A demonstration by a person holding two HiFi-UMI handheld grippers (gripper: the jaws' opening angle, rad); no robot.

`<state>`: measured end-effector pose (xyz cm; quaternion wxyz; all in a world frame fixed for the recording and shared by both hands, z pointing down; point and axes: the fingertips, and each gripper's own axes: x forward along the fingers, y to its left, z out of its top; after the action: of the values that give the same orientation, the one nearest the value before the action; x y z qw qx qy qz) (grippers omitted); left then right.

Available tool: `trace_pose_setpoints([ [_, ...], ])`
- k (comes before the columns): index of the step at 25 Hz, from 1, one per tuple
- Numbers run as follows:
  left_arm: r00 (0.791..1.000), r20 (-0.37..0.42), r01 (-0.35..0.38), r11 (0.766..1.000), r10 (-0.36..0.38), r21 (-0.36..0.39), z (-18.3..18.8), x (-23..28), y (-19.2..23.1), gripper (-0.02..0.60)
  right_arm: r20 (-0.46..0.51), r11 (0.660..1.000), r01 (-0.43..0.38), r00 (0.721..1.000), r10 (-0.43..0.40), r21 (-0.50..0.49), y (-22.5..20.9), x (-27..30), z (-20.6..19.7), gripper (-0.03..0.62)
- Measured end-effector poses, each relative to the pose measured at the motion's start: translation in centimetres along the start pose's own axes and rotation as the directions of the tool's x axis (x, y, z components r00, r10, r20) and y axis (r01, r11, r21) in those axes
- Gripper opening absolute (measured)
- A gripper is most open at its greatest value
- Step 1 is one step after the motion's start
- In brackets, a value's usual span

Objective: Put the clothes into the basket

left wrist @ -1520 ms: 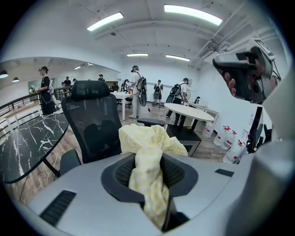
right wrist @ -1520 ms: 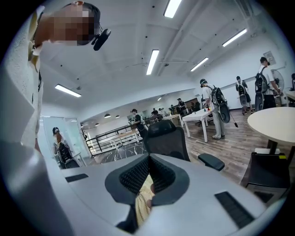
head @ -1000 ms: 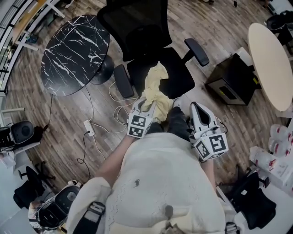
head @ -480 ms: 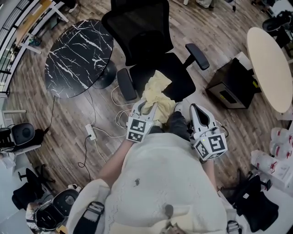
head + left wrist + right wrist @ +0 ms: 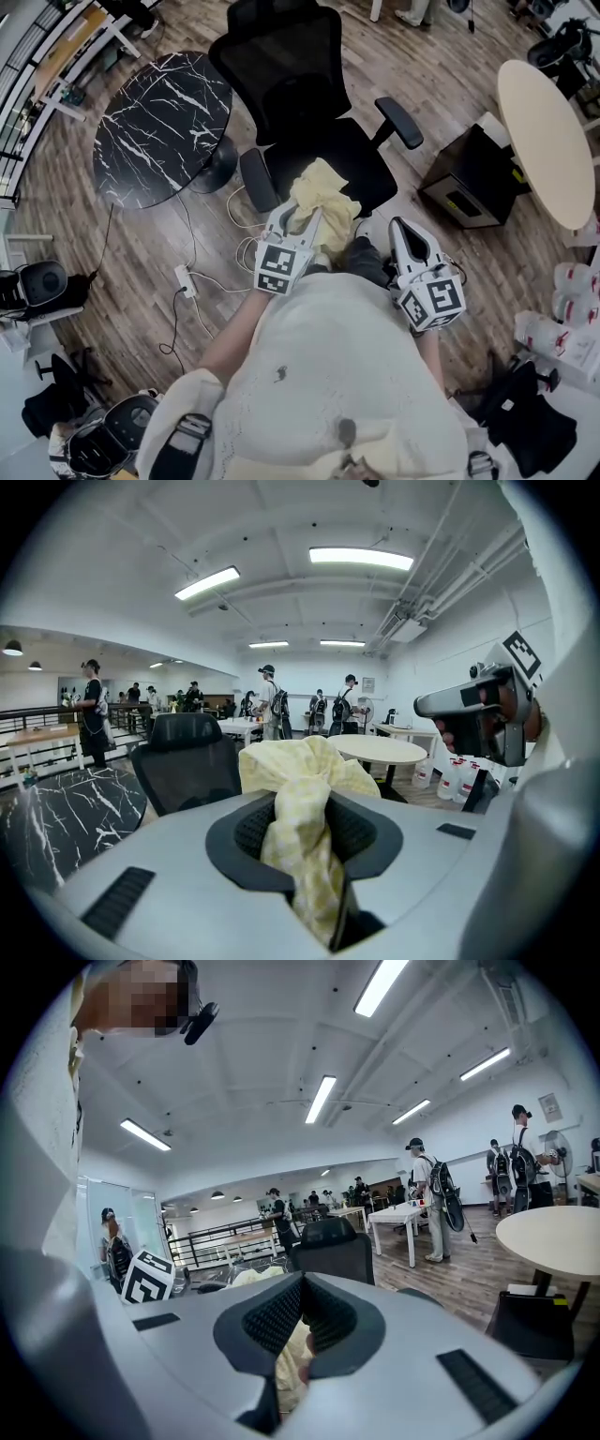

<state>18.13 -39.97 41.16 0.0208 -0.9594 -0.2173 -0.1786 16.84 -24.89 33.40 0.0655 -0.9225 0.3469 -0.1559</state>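
Yellow cloth [image 5: 323, 190] is clamped in L claw [image 5: 304, 216] at office chair [image 5: 292, 80] front. R claw [image 5: 400, 227], jaws together, is seen beside the chair. Cables [image 5: 247, 247] are strewn by the chair base.

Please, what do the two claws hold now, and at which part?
The left claw pinches the yellow cloth at a bunched fold; the rest reaches over the chair seat. The right claw is shut and holds nothing.

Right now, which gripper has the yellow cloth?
The left gripper: the yellow cloth is pinched between its fingers, over the chair. The right gripper is shut, apart from the cloth, holding nothing.
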Motion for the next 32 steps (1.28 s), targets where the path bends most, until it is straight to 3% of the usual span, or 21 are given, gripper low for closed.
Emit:
trace_pose_setpoints([
  [12, 0.994, 0.107, 0.022, 1.0, -0.022, 0.008, 4.8, -0.9, -0.6, 0.112, -0.002, 1.0, 0.026, 1.0, -0.026, 0.006, -0.1, -1.1, -0.5, 0.008],
  [19, 0.982, 0.185, 0.039, 0.998, -0.048, 0.053, 9.2, -1.1, -0.6, 0.112, 0.007, 0.998, 0.059, 0.998, -0.059, -0.005, -0.7, -1.7, 0.3, 0.008],
  [32, 0.972, 0.191, 0.118, 0.987, -0.138, 0.11, 12.0, 0.8, -2.5, 0.112, 0.03, 0.987, 0.16, 0.987, -0.16, 0.02, -3.0, -3.6, 1.5, 0.008],
])
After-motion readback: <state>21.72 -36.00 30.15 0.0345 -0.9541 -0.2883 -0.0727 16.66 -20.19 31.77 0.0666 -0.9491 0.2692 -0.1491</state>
